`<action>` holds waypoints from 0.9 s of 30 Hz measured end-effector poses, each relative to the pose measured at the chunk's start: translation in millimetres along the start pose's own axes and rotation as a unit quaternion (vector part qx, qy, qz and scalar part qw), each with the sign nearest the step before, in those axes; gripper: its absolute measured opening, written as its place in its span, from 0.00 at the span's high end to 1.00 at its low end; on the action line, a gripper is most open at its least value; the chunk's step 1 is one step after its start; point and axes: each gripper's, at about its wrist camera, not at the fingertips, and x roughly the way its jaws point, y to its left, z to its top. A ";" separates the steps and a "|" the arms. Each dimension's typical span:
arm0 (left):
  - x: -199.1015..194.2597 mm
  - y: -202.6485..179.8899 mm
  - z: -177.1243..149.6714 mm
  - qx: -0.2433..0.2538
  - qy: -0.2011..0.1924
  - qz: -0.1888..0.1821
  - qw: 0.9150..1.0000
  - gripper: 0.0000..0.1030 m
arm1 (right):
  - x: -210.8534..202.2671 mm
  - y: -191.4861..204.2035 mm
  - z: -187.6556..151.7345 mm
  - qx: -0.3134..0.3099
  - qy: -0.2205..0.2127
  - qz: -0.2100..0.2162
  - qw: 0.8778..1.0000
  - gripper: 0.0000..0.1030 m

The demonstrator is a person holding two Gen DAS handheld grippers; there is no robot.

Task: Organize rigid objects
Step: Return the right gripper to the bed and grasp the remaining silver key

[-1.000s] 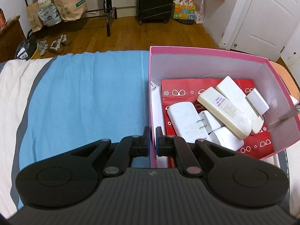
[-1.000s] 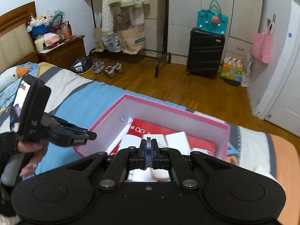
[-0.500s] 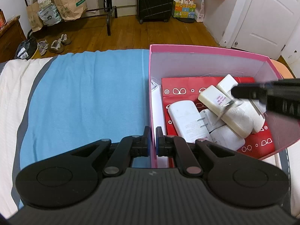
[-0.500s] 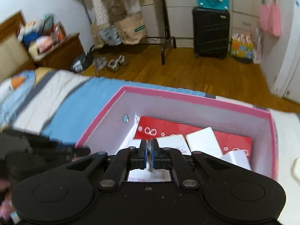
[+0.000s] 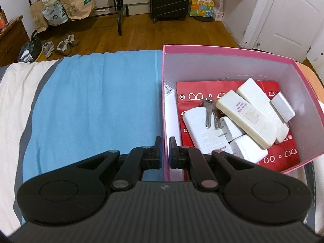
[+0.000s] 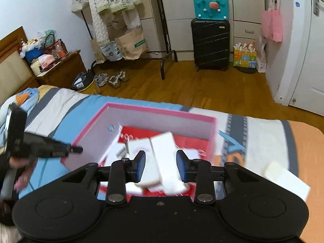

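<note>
A pink box (image 5: 222,49) stands on the bed, lined with red paper. Inside lie two white remotes (image 5: 245,117), a white power bank (image 5: 200,133), white chargers (image 5: 232,128) and a bunch of keys (image 5: 210,114) resting on the power bank. My left gripper (image 5: 165,151) is shut on the box's left wall near its front corner. My right gripper (image 6: 161,166) hovers over the box (image 6: 162,109) with its jaws opening and nothing pinched between them; the blurred white remotes (image 6: 164,158) lie beyond. The left gripper (image 6: 75,148) shows at the box's corner.
A blue blanket (image 5: 91,101) covers the bed left of the box. A white block (image 6: 287,180) lies on the bed to the box's right. Beyond the bed's edge are wooden floor, shoes (image 5: 60,46), a black suitcase (image 6: 210,44) and a clothes rack.
The right gripper, shut on the keys before, swung over the box and opened; the keys now lie on the power bank. It has left the left wrist view. The left gripper stayed put.
</note>
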 end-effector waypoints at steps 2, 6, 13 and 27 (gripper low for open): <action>-0.3 -2.1 -0.8 -0.001 -0.007 0.006 1.000 0.94 | -9.6 -16.9 -10.9 -0.009 0.000 -0.006 1.000 0.58; 0.3 -9.7 -1.5 0.014 -0.008 0.026 1.000 0.94 | -8.7 -46.4 -36.8 -0.022 0.003 -0.022 1.000 0.57; 0.3 -3.5 0.8 -0.002 -0.006 0.020 1.000 0.93 | 31.7 -56.8 -96.7 -0.154 0.036 -0.009 0.987 0.41; 1.5 -1.1 1.1 -0.005 -0.009 0.020 1.000 0.90 | 103.0 -48.2 -126.8 -0.293 0.056 -0.039 0.954 0.12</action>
